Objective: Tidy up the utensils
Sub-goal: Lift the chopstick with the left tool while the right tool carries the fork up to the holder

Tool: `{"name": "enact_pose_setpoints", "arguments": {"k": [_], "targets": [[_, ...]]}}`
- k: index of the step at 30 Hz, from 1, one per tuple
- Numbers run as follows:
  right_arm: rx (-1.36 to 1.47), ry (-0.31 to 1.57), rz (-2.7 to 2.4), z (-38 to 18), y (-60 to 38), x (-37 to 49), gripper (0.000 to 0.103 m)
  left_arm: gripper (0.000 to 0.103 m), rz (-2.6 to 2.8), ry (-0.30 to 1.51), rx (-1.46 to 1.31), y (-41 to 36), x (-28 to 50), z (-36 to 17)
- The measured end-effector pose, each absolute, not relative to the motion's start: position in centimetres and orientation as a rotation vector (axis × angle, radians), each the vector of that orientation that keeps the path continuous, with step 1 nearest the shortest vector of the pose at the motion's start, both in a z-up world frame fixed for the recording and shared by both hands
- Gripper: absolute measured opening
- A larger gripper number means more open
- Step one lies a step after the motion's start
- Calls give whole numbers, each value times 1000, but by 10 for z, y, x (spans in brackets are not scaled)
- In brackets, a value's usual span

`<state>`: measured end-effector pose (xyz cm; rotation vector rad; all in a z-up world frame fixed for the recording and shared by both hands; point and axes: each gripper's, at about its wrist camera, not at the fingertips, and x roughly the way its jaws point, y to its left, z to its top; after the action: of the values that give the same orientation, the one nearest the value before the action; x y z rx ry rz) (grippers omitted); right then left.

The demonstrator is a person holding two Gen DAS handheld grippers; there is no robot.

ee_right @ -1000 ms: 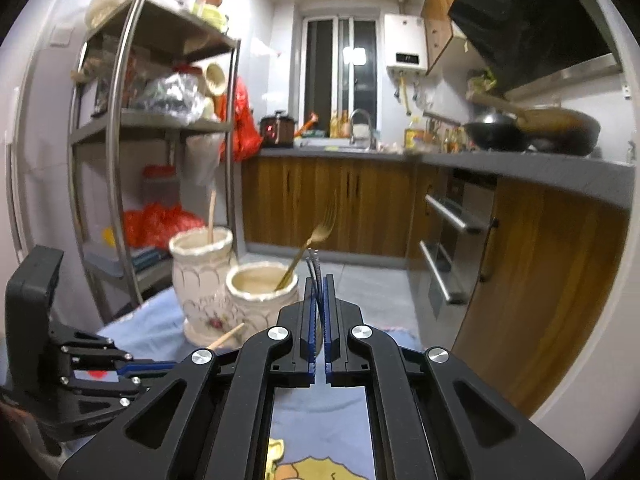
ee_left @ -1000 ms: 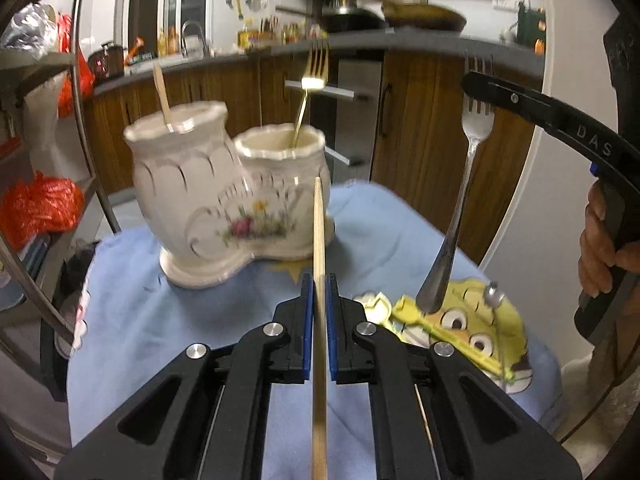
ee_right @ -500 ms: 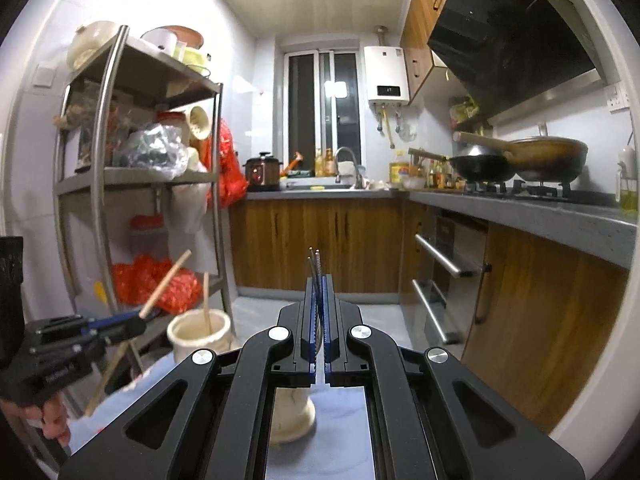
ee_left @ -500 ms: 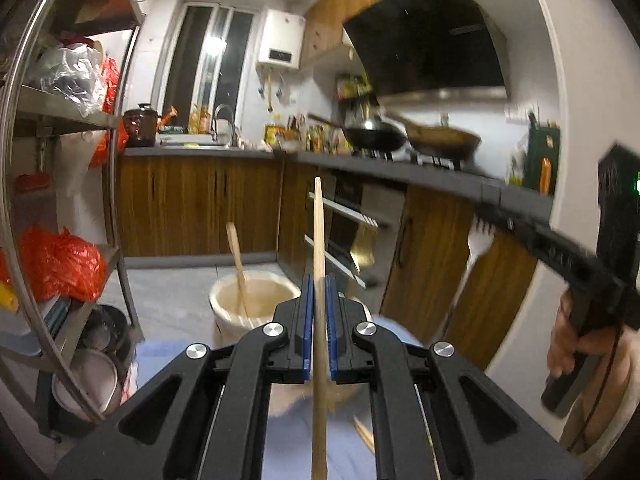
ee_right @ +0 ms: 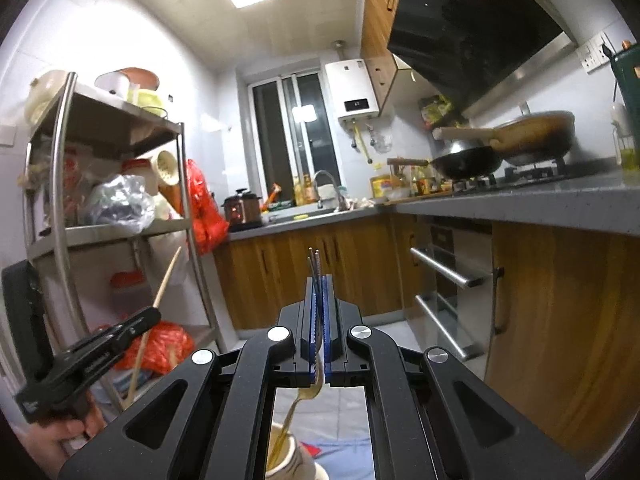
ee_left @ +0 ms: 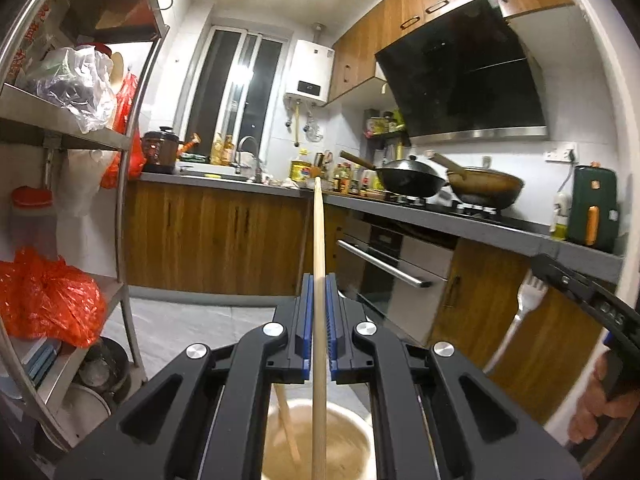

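My left gripper (ee_left: 319, 284) is shut on a wooden chopstick (ee_left: 318, 240) held upright above the open mouth of a cream ceramic holder (ee_left: 352, 440), where another wooden stick (ee_left: 286, 416) leans. My right gripper (ee_right: 319, 284) is shut on a silver fork (ee_right: 313, 266), tines up, seen edge-on. Below it a second holder cup (ee_right: 294, 460) holds a gold fork (ee_right: 300, 404). The right gripper with its fork (ee_left: 520, 312) shows at the right of the left wrist view. The left gripper with its chopstick (ee_right: 160, 296) shows at the left of the right wrist view.
A metal shelf rack (ee_left: 124, 200) with red bags (ee_left: 48, 304) stands at the left. A kitchen counter (ee_left: 460, 216) with woks (ee_left: 412, 178), wooden cabinets and an oven handle (ee_left: 384, 266) run along the right and back. A blue cloth (ee_right: 344, 460) lies beneath the holder.
Both grippers have risen and tilted up, so the holder has dropped to the bottom of each view. The chopstick now stands over the holder's mouth; both grips are unchanged.
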<state>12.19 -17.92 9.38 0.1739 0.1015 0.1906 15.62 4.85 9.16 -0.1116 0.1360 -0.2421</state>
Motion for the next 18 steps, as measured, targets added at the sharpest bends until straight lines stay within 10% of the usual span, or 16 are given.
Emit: {"name": "enact_pose_setpoints", "arguments": {"k": [18], "targets": [[40,180,239,59,-150,131,3,6,-179,121,-66,49,125,54]]}}
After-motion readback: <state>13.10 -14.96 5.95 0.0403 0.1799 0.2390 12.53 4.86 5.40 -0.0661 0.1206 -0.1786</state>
